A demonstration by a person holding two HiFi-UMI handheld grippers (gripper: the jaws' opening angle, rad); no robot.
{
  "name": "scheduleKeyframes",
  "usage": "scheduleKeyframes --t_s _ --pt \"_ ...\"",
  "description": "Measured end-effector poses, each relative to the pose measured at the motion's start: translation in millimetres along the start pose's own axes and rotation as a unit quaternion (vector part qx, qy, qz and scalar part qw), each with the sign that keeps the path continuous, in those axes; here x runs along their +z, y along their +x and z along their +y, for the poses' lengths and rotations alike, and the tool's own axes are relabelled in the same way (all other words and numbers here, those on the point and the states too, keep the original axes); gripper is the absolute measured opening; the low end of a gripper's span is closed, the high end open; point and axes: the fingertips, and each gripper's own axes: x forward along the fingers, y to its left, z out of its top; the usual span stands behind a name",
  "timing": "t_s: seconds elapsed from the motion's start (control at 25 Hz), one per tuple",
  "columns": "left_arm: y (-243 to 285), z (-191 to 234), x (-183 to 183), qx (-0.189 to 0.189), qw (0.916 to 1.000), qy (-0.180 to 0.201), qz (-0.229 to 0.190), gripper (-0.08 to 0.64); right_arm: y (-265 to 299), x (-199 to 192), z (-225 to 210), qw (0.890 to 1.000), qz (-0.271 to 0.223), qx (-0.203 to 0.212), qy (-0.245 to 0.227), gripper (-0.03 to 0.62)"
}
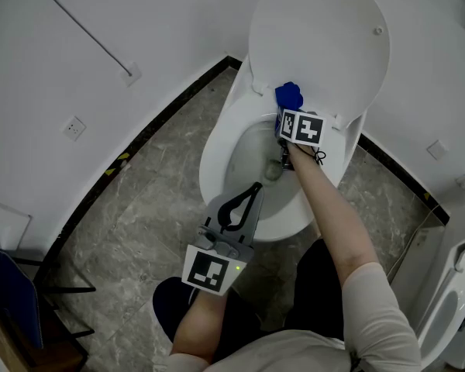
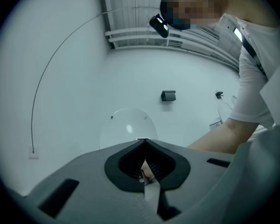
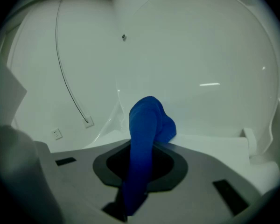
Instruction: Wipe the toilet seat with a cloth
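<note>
Currently in hand: the wiping itself, at the back of the toilet seat (image 1: 215, 142), close to the hinges; I judge it under way, not near its end, since the cloth sits at one spot only.
Cloth: a blue cloth (image 3: 148, 118), bunched, poking out past the jaw tips and pressed on the white rear rim just below the raised lid (image 1: 325, 37).
Right gripper: the right gripper (image 1: 285, 115) is clamped on the cloth; its own view shows the blue fabric running up between the jaws and spilling over their ends.
Left gripper: the left gripper (image 1: 255, 187) hangs over the front part of the bowl, well apart from the cloth, jaws closed together with nothing of the task between them.
Lid: upright, leaning back against the wall, so the ring below lies free to reach.
Seat surface: white all round; no dirt or wet streak can be made out from these views.
Next move calls for: dragging the cloth along the ring, left or right from the hinge zone, with steady downward pressure so the wad stays flat on the curve.
Watch for: the cloth slipping inward over the bowl (image 1: 256, 157), and the right arm (image 1: 337, 215) crossing the opening.
Left gripper's part: probably none yet; it may simply keep clear.
</note>
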Motion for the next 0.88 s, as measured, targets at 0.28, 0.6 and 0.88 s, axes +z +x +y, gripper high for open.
scheduleKeyframes --t_s 0.28,0.6,0.88 --pt "-8.0 5.1 -3.8 0.002 0.9999 -0.011 0.004 0.008 10.1 2.0 9.6 1.0 0.009 0.01 -0.011 0.063" --pt "-11.8 6.6 -5.9 0.007 0.9998 -0.007 0.014 0.008 19.9 3.3 21.3 0.999 0.018 0.025 -0.021 0.063" --pt "-21.7 25.0 -1.5 0.032 0.9993 -0.019 0.004 0.008 27.6 4.8 32.0 0.998 0.021 0.029 -0.043 0.063"
